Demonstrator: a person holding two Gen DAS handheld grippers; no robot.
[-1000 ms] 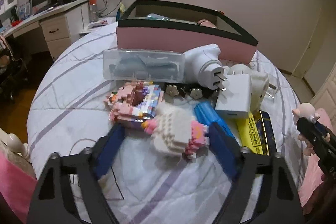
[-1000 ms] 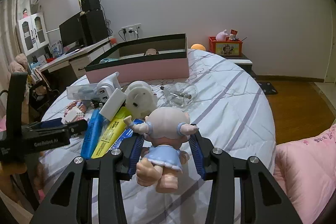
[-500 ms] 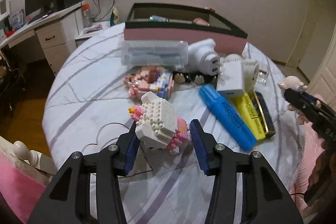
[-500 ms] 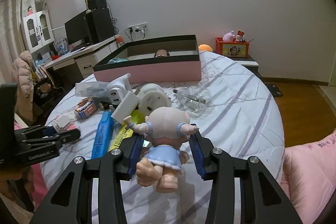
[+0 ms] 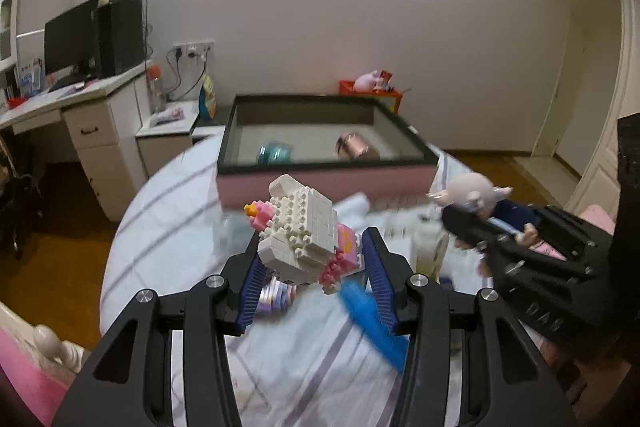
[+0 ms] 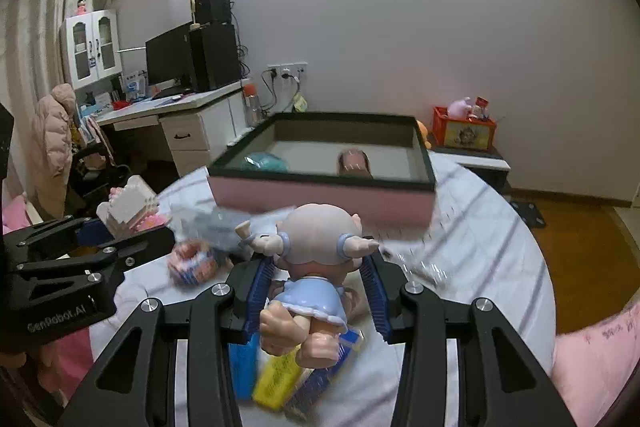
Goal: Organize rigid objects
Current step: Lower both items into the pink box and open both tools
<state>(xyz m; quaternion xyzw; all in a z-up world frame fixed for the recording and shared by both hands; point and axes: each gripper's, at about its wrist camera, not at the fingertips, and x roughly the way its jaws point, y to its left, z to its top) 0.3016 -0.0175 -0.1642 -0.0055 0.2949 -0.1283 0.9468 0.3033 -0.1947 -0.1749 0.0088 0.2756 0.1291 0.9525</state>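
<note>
**A:** Why are both toys up in the air rather than on the bed?

**B:** My reading is that each one is being carried to the pink box (image 5: 324, 183) at the far side of the bed (image 5: 168, 227). The left claw (image 5: 310, 281) is partly closed, its blue pads pressed on either side of the white and pink brick figure (image 5: 304, 233), which hangs clear of the striped cover. The right claw (image 6: 316, 289) is likewise closed partway, gripping the doll in the blue dress (image 6: 310, 267) at the body, head forward and feet toward the camera.

**A:** Why hold the doll by its middle?

**B:** Probably because the torso is the narrow part; the head looks too wide and round for the pads to grip well.

**A:** And the box, is it in use yet?

**B:** Yes, open-topped with a dark rim, and two things already lie inside: a teal object (image 6: 266, 161) toward the left and a pinkish one (image 6: 354, 163) near the middle. Both are blurred, so I can't say what they are.

**A:** What's left on the bed?

**B:** Under the right claw, a blue marker (image 6: 242, 367) and a yellow one (image 6: 276, 379) lie side by side, and a second, colourful brick piece (image 6: 192, 263) sits nearer the left claw. I'd judge those are still waiting their turn.
</note>
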